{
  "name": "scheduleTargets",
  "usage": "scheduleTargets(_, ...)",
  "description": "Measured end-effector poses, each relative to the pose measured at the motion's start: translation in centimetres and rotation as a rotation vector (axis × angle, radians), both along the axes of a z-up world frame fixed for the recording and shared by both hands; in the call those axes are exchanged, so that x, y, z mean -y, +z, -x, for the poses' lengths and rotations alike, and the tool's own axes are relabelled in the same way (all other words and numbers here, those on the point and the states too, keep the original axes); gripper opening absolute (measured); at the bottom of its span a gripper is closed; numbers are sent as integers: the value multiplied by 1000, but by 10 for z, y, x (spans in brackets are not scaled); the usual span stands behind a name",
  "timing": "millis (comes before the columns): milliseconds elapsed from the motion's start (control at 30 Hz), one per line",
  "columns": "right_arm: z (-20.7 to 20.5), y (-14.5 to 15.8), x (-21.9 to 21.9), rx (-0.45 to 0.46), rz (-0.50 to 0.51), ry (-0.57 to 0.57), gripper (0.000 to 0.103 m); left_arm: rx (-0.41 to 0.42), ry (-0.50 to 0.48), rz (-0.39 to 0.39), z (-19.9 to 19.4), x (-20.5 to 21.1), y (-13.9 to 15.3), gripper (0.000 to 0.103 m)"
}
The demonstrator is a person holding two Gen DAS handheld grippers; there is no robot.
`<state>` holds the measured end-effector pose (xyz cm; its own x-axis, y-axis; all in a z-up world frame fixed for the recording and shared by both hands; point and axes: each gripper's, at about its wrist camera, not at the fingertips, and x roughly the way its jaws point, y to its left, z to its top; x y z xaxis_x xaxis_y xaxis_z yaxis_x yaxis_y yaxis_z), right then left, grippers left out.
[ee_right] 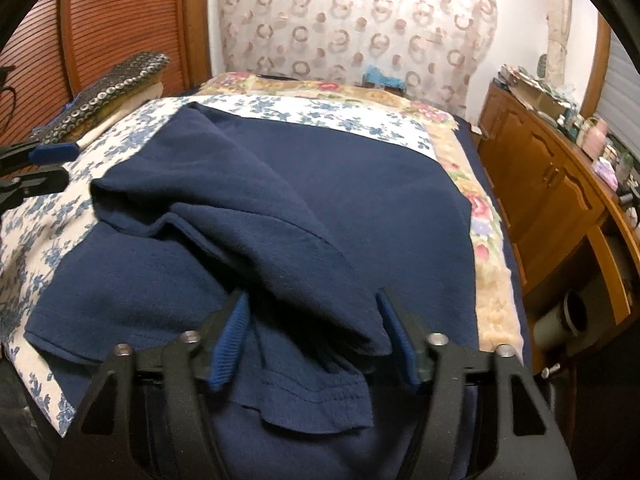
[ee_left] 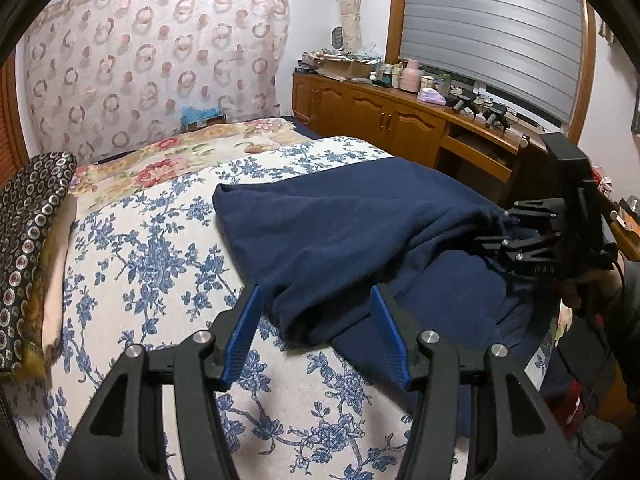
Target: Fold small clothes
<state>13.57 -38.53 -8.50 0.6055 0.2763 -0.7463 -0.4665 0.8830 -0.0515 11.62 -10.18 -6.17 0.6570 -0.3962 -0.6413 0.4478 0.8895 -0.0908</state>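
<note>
Blue-flowered bedspread (ee_left: 168,248) covers the bed, with a patterned curtain (ee_left: 160,52) on the wall in the upper part of both views. Only the left wrist view shows the window blind (ee_left: 492,32) at upper right and the right gripper (ee_left: 516,240) from outside, at the right edge of the frame; its fingers reach into a bunched part of the navy shirt (ee_left: 340,236). Only the right wrist view shows the wooden slatted panel (ee_right: 100,20) at upper left and the shirt's stitched hem low in the centre. A wooden cabinet (ee_right: 552,200) stands beside the bed on the right, and a dark patterned pillow (ee_left: 28,248) lies at the left edge.

Bare bedspread is free at the left and lower part of the left wrist view. The left gripper (ee_left: 316,336) has its jaws wide apart and holds nothing; the shirt's near fold lies just between and beyond its tips. In the right wrist view the right gripper (ee_right: 314,336) also has jaws spread, with a raised fold of shirt (ee_right: 280,208) between the blue pads; whether they press it I cannot tell.
</note>
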Motion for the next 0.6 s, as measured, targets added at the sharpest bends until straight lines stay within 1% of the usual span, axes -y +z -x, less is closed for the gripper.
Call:
scheduleTargets(33, 3, 2, -3, 13, 4, 25, 22, -2, 2, 1, 0, -1, 0, 55)
scheduleTargets(67, 7, 3, -5, 31, 16, 34, 19, -3, 4, 3, 0, -1, -1, 55)
scheduleTargets(100, 9, 5, -7, 42, 20, 43, 12, -4, 8, 6, 0, -3, -1, 55)
scheduleTargets(133, 12, 8, -8, 56, 14, 51, 10, -4, 11, 10, 0, -4, -1, 55)
scheduleTargets(367, 37, 53, -6, 176, -93, 60, 7, 7, 34, 42, 3, -14, 5, 55)
scheduleTargets(467, 48, 72, -6, 208, -125, 75, 7, 21, 41, 58, 5, -19, 11, 55)
scheduleTargets(600, 61, 93, -6, 245, -120, 74, 7, 35, 49, 68, 5, -25, 18, 55)
